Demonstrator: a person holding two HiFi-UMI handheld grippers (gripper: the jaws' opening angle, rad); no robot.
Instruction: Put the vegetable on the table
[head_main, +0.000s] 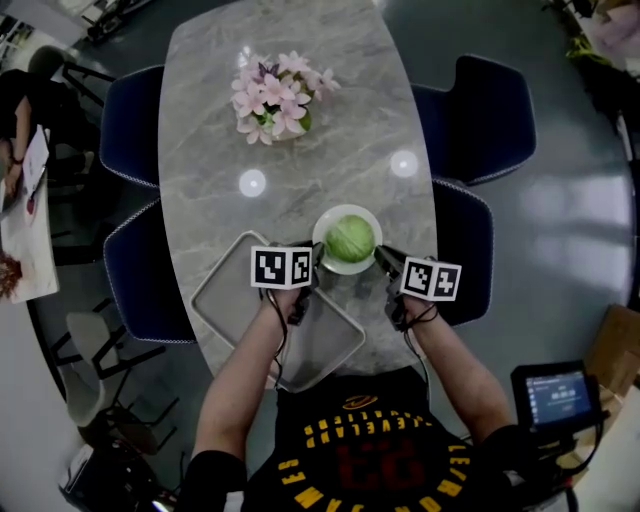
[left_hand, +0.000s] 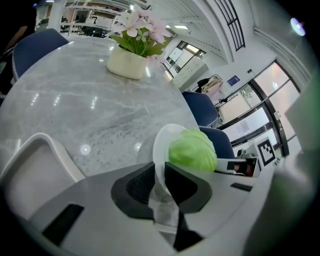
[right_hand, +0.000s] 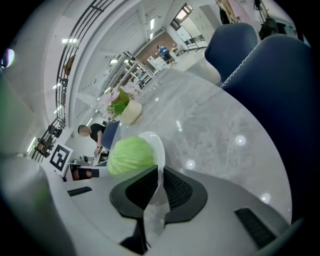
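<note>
A round green cabbage (head_main: 350, 237) sits on a white plate (head_main: 329, 262) over the grey marble table (head_main: 300, 170). My left gripper (head_main: 316, 262) is shut on the plate's left rim (left_hand: 158, 165), and the cabbage (left_hand: 193, 150) shows just past its jaws. My right gripper (head_main: 381, 258) is shut on the plate's right rim (right_hand: 158, 150), with the cabbage (right_hand: 130, 154) to the left of its jaws. The two grippers hold the plate between them, close above the tabletop.
A metal tray (head_main: 232, 284) lies on the table's near left part, under my left arm. A pot of pink flowers (head_main: 276, 96) stands at the far middle. Dark blue chairs (head_main: 135, 130) line both long sides of the table. A screen (head_main: 556, 393) sits at the lower right.
</note>
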